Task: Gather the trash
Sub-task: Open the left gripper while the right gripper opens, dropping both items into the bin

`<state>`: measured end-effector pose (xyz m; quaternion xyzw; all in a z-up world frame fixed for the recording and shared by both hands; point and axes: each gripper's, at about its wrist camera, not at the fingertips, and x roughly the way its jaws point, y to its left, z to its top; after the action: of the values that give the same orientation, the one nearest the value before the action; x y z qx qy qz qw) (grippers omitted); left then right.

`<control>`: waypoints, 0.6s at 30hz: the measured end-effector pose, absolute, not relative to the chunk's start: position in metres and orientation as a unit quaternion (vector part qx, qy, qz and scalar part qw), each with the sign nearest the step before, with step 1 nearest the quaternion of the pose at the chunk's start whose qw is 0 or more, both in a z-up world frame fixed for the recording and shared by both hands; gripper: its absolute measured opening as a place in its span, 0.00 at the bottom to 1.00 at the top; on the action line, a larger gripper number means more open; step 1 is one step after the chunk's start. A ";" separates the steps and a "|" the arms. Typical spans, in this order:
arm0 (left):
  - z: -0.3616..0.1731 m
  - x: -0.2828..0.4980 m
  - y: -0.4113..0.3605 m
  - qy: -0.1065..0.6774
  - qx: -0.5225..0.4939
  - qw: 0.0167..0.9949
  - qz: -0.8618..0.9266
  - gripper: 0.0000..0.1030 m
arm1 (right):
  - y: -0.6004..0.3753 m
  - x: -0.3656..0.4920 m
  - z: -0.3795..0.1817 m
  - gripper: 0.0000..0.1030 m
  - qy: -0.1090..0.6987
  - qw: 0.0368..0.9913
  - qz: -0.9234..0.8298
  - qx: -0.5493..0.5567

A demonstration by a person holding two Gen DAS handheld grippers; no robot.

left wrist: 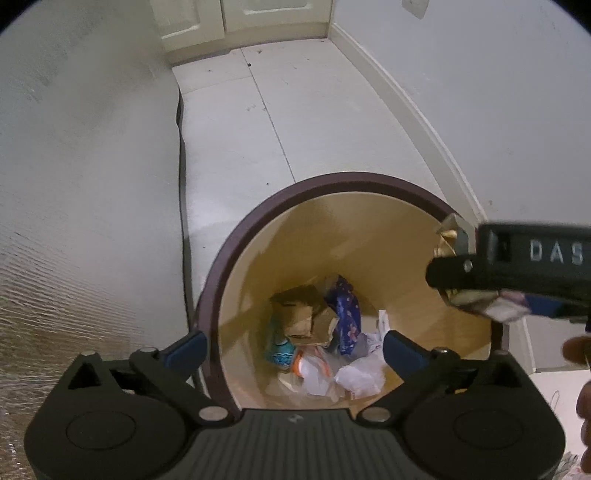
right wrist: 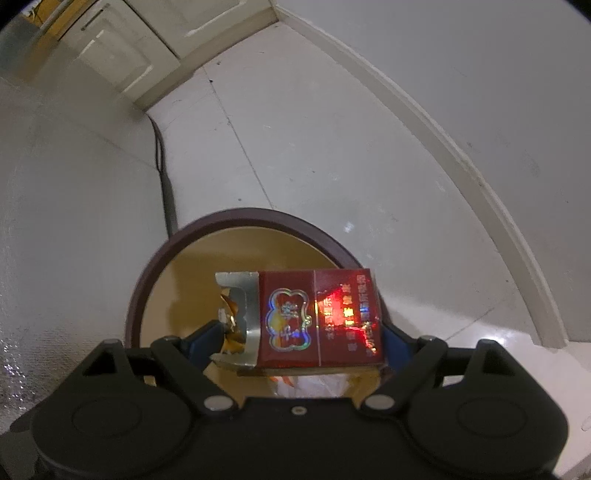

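Left hand-held gripper (left wrist: 293, 349): jaws spread wide apart with nothing between them, poised over the mouth of the bin; its 2 blue pads (left wrist: 186, 349) sit at 9 and 3 o'clock of the opening.
Right hand-held gripper (right wrist: 301, 343): clamped across a red cigarette pack (right wrist: 317, 317), jaws at the pack's 2 ends; in the left wrist view it comes in from 3 o'clock over the bin's rim.
Red cigarette pack: held crosswise above the bin, silver foil (right wrist: 243, 314) torn open at its 9 o'clock end, with crumpled gold paper showing inside.
Bin (left wrist: 255, 218): round, dark maroon rim, tan inner wall, standing on the floor.
Trash in the bin: a brown paper scrap (left wrist: 303, 317) near the middle, a blue patterned wrapper (left wrist: 347, 314) just at its 3 o'clock, a teal packet (left wrist: 279, 350) at 7 o'clock, white crumpled plastic (left wrist: 360, 376) at 5 o'clock.
Floor (left wrist: 295, 110): pale tiles running toward 12 o'clock to white cabinet doors (left wrist: 258, 14).
Skirting (left wrist: 399, 107): cream, along the wall from 12 toward 3 o'clock.
Fingers (left wrist: 580, 350): the person's, partly seen at the 3 o'clock edge of the left wrist view.
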<state>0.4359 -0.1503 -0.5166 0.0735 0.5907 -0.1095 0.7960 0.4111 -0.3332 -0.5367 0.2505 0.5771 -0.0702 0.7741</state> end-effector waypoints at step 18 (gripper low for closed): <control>-0.518 0.439 -0.138 0.609 0.053 0.786 -0.089 1.00 | -0.330 0.414 -0.543 0.99 0.602 0.771 -0.068 0.197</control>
<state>0.4388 -0.1377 -0.5182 0.0531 0.6092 -0.0886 0.7863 0.4139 -0.3300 -0.5434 0.1974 0.6022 -0.0678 0.7706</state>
